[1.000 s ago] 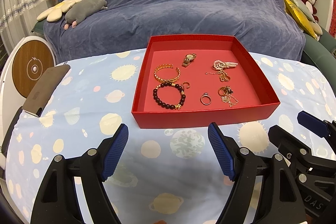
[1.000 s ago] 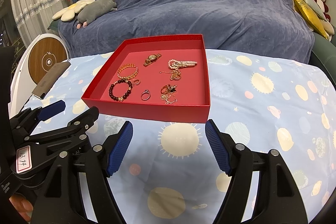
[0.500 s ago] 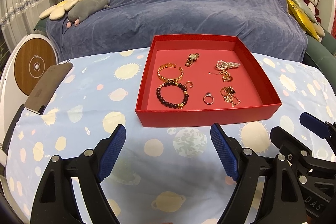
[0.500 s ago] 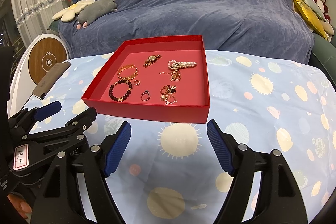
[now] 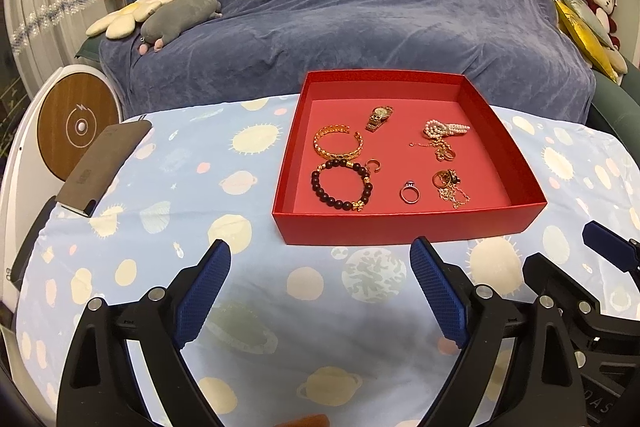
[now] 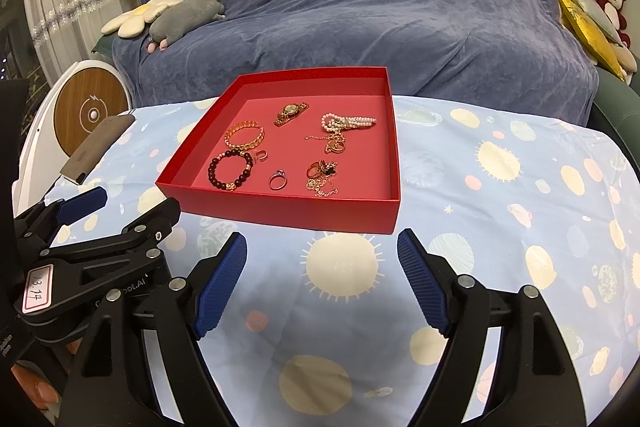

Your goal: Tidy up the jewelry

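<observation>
A shallow red box (image 5: 404, 225) (image 6: 288, 213) stands on the planet-print cloth. Laid out apart inside it are a gold watch (image 5: 378, 117), a gold bangle (image 5: 338, 143), a dark bead bracelet (image 5: 342, 185), a silver ring (image 5: 410, 193), a pearl bracelet (image 5: 446, 128) and tangled gold chains (image 5: 452, 187). My left gripper (image 5: 320, 287) is open and empty, above the cloth just in front of the box. My right gripper (image 6: 322, 283) is open and empty, in front of the box's right corner. Each gripper shows at the edge of the other's view.
A grey phone (image 5: 104, 167) lies at the table's left edge. A round white and wood device (image 5: 80, 125) stands beside it. A blue-covered sofa (image 5: 360, 19) with plush toys (image 5: 176, 15) is behind the table.
Both grippers have drawn back a little from the box and stayed open. The jewelry has not moved.
</observation>
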The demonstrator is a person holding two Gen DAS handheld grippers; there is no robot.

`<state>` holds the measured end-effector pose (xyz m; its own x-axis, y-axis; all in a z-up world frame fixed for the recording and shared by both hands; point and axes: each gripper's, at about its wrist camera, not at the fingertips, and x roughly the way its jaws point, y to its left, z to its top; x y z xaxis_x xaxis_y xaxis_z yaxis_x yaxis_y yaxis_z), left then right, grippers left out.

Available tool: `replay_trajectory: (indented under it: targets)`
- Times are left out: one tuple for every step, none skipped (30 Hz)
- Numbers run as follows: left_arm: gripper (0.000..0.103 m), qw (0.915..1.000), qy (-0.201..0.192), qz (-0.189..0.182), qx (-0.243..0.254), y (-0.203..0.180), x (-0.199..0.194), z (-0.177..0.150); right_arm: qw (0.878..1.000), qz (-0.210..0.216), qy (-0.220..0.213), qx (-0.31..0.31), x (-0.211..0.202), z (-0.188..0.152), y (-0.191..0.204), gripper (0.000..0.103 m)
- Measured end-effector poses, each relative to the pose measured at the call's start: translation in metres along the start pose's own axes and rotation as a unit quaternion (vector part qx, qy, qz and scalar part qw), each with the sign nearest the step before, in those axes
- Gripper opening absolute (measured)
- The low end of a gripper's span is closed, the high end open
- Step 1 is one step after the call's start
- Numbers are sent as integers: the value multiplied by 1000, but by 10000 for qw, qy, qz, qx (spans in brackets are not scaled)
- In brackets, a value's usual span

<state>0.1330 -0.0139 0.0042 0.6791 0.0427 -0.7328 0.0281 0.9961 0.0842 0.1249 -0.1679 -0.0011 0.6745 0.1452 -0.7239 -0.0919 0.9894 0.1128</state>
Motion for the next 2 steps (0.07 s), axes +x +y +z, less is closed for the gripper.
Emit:
replay_trajectory:
  targets:
    - [89,10000,2,14,9,0,0,0,10000,-22,-22,-19,0,0,1,78]
    - [89,10000,1,11,1,0,0,0,10000,-35,-38,-33,-1,0,1,78]
